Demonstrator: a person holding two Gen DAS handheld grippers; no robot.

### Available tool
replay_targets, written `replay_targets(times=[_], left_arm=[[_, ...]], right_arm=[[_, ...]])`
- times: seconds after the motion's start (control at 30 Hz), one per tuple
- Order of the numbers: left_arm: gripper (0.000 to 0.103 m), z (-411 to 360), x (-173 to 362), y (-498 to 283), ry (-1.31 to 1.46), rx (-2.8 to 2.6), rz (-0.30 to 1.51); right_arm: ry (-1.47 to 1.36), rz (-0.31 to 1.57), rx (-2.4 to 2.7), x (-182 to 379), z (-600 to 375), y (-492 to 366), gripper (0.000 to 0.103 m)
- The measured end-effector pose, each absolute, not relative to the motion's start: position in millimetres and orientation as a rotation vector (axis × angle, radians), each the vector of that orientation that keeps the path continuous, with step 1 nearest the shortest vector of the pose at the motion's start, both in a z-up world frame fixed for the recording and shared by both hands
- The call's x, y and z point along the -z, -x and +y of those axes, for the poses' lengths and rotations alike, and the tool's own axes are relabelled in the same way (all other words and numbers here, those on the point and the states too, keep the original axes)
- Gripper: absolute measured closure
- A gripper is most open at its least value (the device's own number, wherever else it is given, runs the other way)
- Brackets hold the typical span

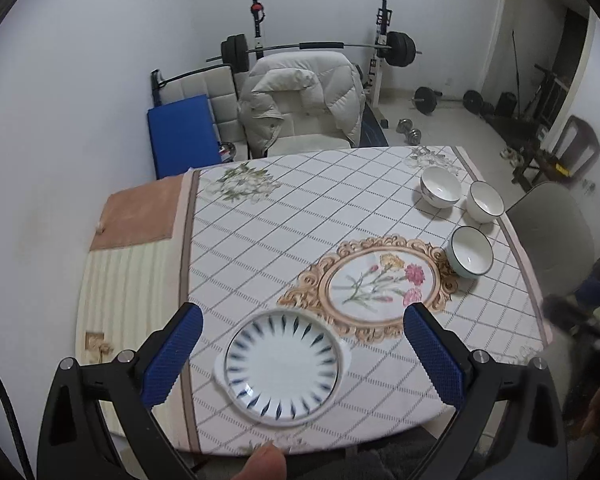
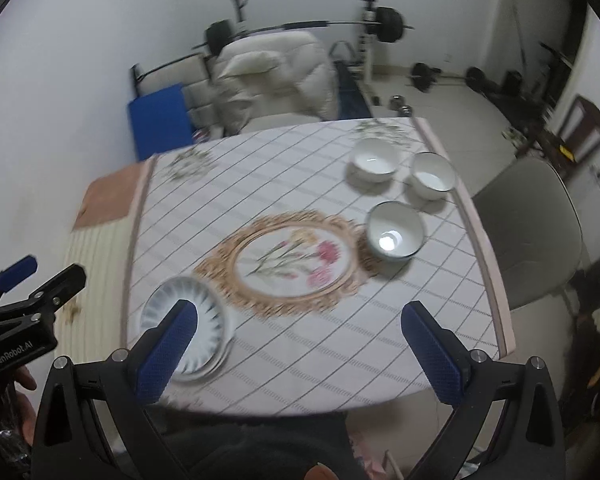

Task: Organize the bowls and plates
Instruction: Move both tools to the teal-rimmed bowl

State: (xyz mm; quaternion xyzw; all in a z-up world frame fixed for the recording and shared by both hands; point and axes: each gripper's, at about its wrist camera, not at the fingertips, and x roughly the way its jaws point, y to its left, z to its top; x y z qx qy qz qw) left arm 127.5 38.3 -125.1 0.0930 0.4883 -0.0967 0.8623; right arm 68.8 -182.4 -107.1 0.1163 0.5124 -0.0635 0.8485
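Note:
A white plate (image 1: 281, 364) with blue ray marks and two small handles lies near the table's front edge; it also shows in the right wrist view (image 2: 204, 316). Three white bowls stand at the far right: one with a dark rim (image 1: 471, 251) nearest, two more (image 1: 440, 186) (image 1: 486, 201) behind it. They show in the right wrist view too (image 2: 395, 229) (image 2: 375, 160) (image 2: 433, 175). My left gripper (image 1: 304, 354) is open above the plate, fingers either side of it. My right gripper (image 2: 300, 344) is open and empty above the table's front.
The table (image 1: 300, 216) has a checked cloth with a flower medallion (image 1: 380, 284). A chair with a white padded jacket (image 1: 300, 96) stands behind it, a grey chair (image 2: 532, 224) at the right. Barbell rack and weights stand at the back wall.

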Motion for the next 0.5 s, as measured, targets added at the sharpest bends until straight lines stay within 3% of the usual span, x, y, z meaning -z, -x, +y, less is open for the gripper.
replay_targets(times=[0.17, 0.4, 0.5], left_arm=[[0.0, -35, 163, -176, -0.225, 0.265, 1.101], [0.0, -164, 255, -252, -0.232, 0.339, 1.291], [0.007, -206, 304, -278, -0.217, 0.381, 1.413]], right_arm=[[-0.291, 1.124, 0.207, 151, -268, -100, 0.0], [-0.47, 1.337, 0.231, 272, -396, -168, 0.0], [-0.512, 1.421, 0.186, 321, -420, -194, 0.003]])
